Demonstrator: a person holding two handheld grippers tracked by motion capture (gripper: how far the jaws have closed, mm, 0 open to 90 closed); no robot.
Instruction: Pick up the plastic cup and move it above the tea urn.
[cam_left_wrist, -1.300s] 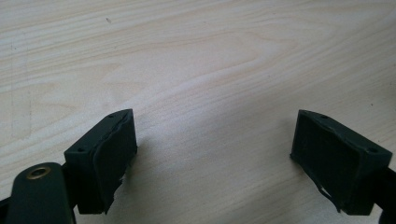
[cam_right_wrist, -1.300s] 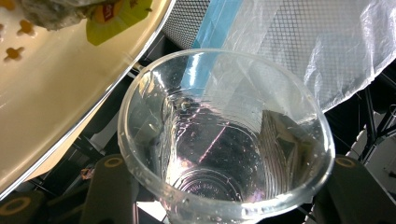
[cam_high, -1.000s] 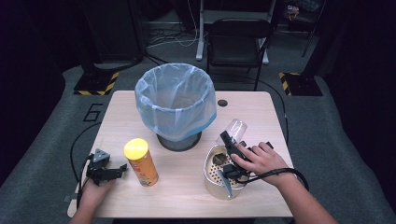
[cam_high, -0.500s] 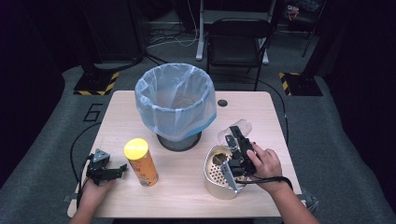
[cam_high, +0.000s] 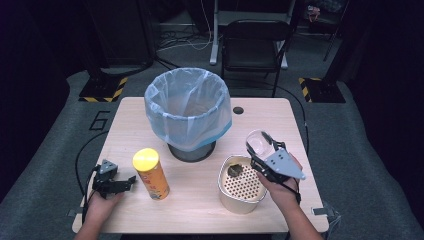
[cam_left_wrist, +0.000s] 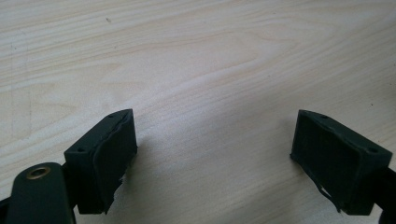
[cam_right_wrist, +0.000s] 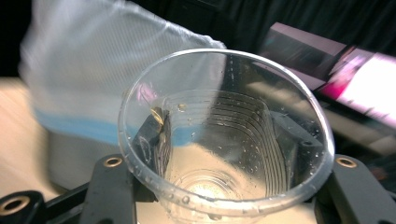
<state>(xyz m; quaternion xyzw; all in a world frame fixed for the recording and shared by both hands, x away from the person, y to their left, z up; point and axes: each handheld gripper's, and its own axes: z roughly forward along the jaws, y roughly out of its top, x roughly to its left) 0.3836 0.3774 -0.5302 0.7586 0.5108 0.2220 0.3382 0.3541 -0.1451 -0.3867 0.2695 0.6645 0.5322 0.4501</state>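
Note:
A clear plastic cup (cam_high: 260, 143) (cam_right_wrist: 224, 140) is held upright in my right gripper (cam_high: 266, 159) (cam_right_wrist: 224, 154), whose jaws are shut on its sides; small bits cling inside it. It hangs just right of a cream perforated container (cam_high: 241, 186) with a dark lump inside. A yellow-lidded snack can (cam_high: 150, 173) stands at the left. My left gripper (cam_high: 116, 183) (cam_left_wrist: 215, 158) rests open on the wood beside the can, with nothing between its fingers.
A bin with a pale blue bag liner (cam_high: 188, 111) stands at the table's (cam_high: 125, 130) middle rear. A black chair (cam_high: 255, 47) is behind the table. A small dark hole (cam_high: 238, 110) sits near the far right edge.
My right gripper has lifted away from over the cream container and turned the cup upright, moving slightly right. The left gripper has stayed put.

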